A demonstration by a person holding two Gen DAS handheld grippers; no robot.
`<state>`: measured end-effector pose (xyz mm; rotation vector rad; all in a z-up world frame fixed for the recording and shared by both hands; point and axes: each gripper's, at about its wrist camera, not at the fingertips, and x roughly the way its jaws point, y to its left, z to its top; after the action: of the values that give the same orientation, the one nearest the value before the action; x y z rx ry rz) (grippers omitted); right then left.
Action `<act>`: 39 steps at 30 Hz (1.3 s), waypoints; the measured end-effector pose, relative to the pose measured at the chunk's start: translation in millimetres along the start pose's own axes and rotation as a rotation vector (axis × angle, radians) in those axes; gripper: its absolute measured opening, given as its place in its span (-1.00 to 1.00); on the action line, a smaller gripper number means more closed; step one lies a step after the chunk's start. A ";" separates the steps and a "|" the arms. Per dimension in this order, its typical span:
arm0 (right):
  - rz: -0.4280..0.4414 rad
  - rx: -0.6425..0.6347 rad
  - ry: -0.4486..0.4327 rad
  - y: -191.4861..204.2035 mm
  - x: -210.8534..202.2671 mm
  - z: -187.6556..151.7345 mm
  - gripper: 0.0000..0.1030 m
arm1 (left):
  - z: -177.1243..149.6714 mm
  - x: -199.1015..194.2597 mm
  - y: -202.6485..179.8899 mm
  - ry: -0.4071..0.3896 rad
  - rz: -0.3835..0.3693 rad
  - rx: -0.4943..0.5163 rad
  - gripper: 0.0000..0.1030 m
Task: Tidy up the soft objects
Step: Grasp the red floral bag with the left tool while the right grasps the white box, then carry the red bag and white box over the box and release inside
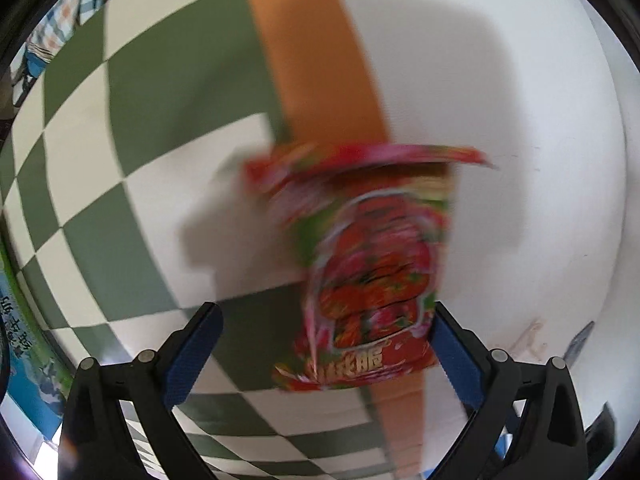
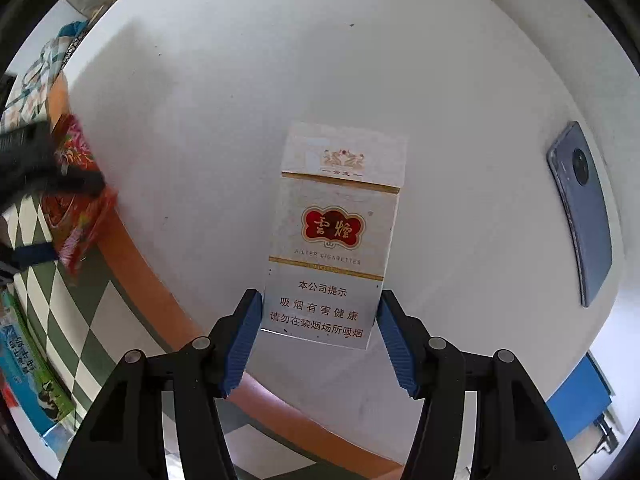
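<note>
Right gripper [image 2: 318,338] clamps cigarette pack [image 2: 334,236] by near end, over white table [image 2: 240,80]: light, semi-stiff, crushable, so hold side faces gently. Left gripper [image 1: 326,356] spread wide; snack bag [image 1: 372,272] touches one pad, probably loose, at table's left edge. Bag: soft, slick, pinch seam.

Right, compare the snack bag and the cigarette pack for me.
The snack bag is a crinkly red flowered pouch; the cigarette pack is a stiff white box with a red emblem.
The bag hangs blurred at the table's orange edge; the pack shows sharp over the white tabletop.
The left claw gapes wide around the bag; the right claw hugs both sides of the pack.
Both lie between claw pads.
</note>
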<state>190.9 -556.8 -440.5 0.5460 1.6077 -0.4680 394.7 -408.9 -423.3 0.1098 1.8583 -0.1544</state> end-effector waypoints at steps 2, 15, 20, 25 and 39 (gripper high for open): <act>0.016 -0.001 0.011 -18.0 -0.5 10.0 0.23 | 0.0 2.1 3.6 -0.018 0.031 0.024 0.96; 0.006 0.032 -0.007 -37.2 -7.1 16.3 0.26 | -7.8 -7.3 -71.8 -0.192 0.157 0.382 0.73; -0.031 0.003 -0.001 -15.4 -5.1 28.1 0.25 | -6.1 -5.9 -79.9 -0.196 0.131 0.393 0.55; -0.048 -0.002 -0.027 7.9 -1.5 33.0 0.16 | -26.1 -10.7 -64.9 -0.231 0.119 0.403 -0.06; -0.025 -0.030 -0.059 31.5 -19.5 7.2 0.14 | -46.5 -36.3 -16.7 -0.274 0.030 0.333 -0.19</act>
<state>216.9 -537.3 -421.3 0.4853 1.5640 -0.4742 358.6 -417.7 -374.5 0.3307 1.5450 -0.4363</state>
